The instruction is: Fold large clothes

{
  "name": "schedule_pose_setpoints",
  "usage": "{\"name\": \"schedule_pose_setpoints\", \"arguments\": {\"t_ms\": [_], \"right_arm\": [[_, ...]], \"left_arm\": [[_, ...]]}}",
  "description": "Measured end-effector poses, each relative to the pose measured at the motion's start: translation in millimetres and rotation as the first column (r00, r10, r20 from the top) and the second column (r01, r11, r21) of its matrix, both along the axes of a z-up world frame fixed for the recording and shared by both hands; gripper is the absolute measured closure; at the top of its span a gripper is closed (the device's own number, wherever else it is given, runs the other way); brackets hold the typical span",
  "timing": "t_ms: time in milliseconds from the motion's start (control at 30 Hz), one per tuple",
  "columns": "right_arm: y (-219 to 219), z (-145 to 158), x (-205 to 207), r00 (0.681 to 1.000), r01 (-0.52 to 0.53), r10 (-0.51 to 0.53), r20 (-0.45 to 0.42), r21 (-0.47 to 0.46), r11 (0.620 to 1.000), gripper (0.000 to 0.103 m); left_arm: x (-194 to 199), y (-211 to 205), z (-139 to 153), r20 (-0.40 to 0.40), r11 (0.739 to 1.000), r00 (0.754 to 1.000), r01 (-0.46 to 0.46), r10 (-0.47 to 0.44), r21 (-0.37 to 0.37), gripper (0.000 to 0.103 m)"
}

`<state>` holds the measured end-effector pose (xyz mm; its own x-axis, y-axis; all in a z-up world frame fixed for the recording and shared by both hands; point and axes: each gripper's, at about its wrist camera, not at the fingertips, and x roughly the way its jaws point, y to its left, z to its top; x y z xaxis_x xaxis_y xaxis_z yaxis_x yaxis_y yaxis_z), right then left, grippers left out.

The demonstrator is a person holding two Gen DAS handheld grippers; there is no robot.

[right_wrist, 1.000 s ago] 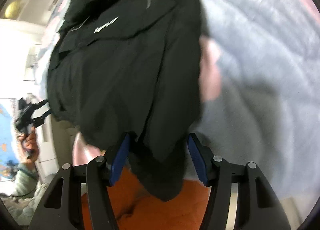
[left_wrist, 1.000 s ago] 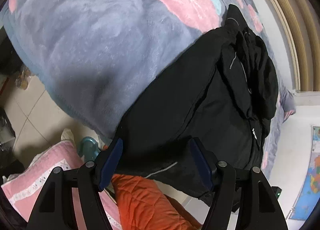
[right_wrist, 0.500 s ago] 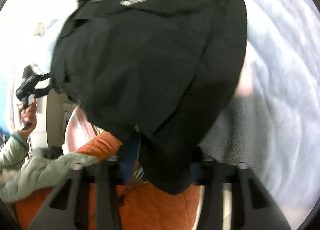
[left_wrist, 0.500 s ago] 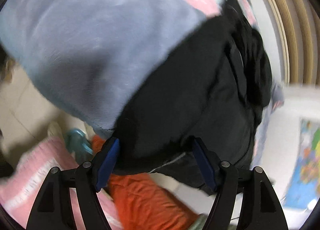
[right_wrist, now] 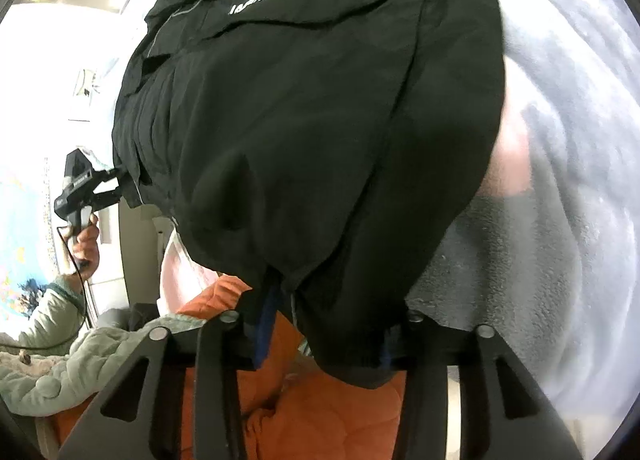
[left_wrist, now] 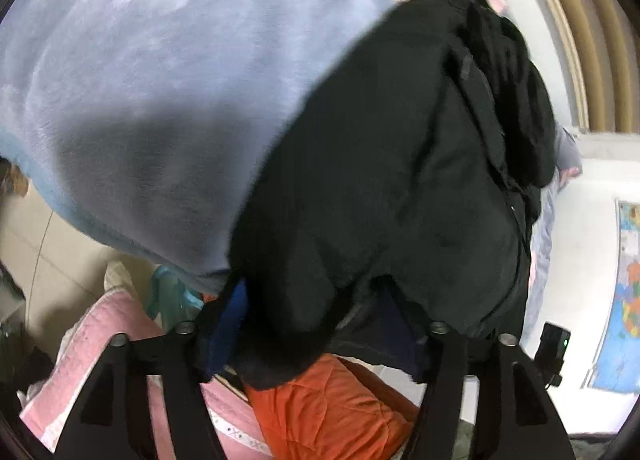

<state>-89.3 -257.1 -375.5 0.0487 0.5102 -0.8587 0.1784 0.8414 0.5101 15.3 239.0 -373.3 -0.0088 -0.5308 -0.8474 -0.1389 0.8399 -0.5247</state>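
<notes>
The black jacket's [left_wrist: 392, 180] hem is draped between each hand-held gripper's part-open jaws, left [left_wrist: 320, 324] and right [right_wrist: 324, 336], the right's just widened; a firm grip cannot be told.

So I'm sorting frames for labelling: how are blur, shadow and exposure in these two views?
Left wrist view: the black jacket is soft with motion blur, and a dark shadow falls on the blue blanket. Right wrist view: sharper, the jacket's white logo shows though unreadable, the room at left is blown out, the blanket smeared at the right rim. Both bend strongly at the edges.
</notes>
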Motion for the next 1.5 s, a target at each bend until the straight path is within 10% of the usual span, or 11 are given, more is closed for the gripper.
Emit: {"name": "schedule_pose_setpoints", "arguments": {"t_ms": [333,567,667,1100,1500], "right_arm": [[11.4,-6.8,7.4,0.998,-0.063,0.062,-0.024,-0.038,0.997,0.050],[21.6,2.1,4.4,0.994,-0.098,0.101,0.029,-0.087,0.991,0.066],[21.7,9.7,5.5,0.994,-0.094,0.098,0.050,-0.077,0.993,0.075],[26.8,46.9,18.2,0.987,-0.088,0.091,0.136,-0.029,0.996,0.081],[-27.2,150.8,55.3,0.933,0.071,-0.088,0.348,0.063,0.996,0.083]], "left_arm": [[-5.3,22.0,-22.1,-0.093,1.000,0.995,-0.025,0.025,0.000,0.024],[-14.8,24.8,-0.6,0.016,1.000,1.000,0.007,-0.006,-0.019,0.026],[-13.0,6.8,-6.1,-0.011,0.997,0.997,0.076,-0.076,0.001,0.080],[-1.6,-38.0,80.4,0.150,0.971,0.961,0.240,-0.234,-0.022,0.091],[69.3,-74.7,199.0,0.402,0.955,0.875,0.297,-0.271,-0.003,0.090]]}}
